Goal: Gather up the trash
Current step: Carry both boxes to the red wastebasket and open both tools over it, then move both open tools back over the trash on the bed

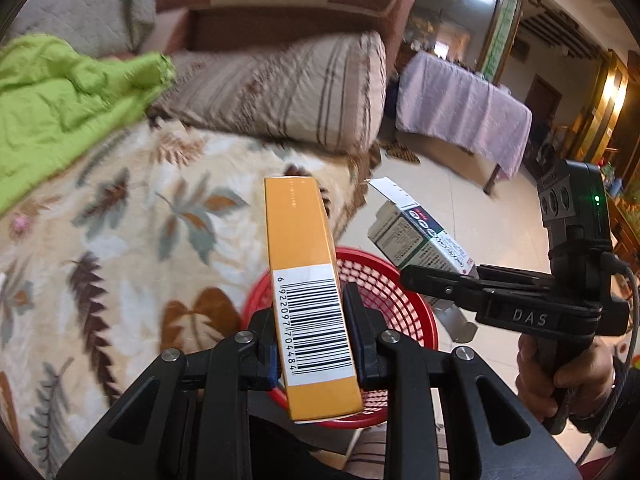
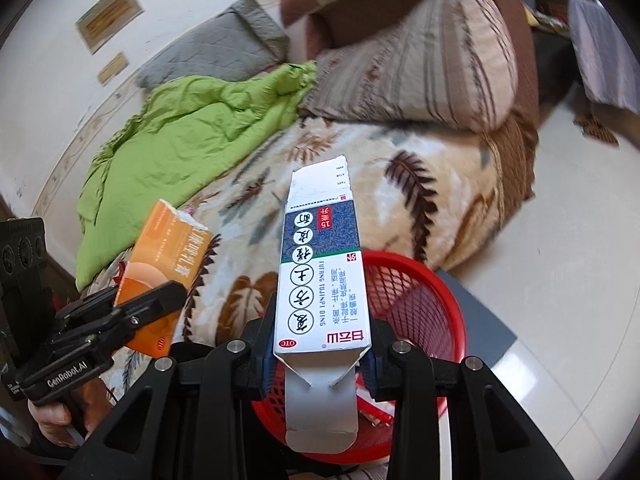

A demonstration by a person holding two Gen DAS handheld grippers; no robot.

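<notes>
Left gripper (image 1: 312,332) clamped on orange carton (image 1: 308,280); right gripper (image 2: 320,344) clamped on white-and-blue medicine box (image 2: 320,276), flap hanging. Both held just above red mesh basket (image 2: 424,300), directly below the fingers. Advised: centre over rim, then release squarely. Basket contents: small red-and-white scrap, otherwise unclear.

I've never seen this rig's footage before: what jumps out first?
Each gripper grips a carton above the red mesh basket beside the sofa: the left gripper an orange box, the right gripper a blue-and-white medicine box. A lime-green garment lies on the leaf-patterned blanket.
</notes>
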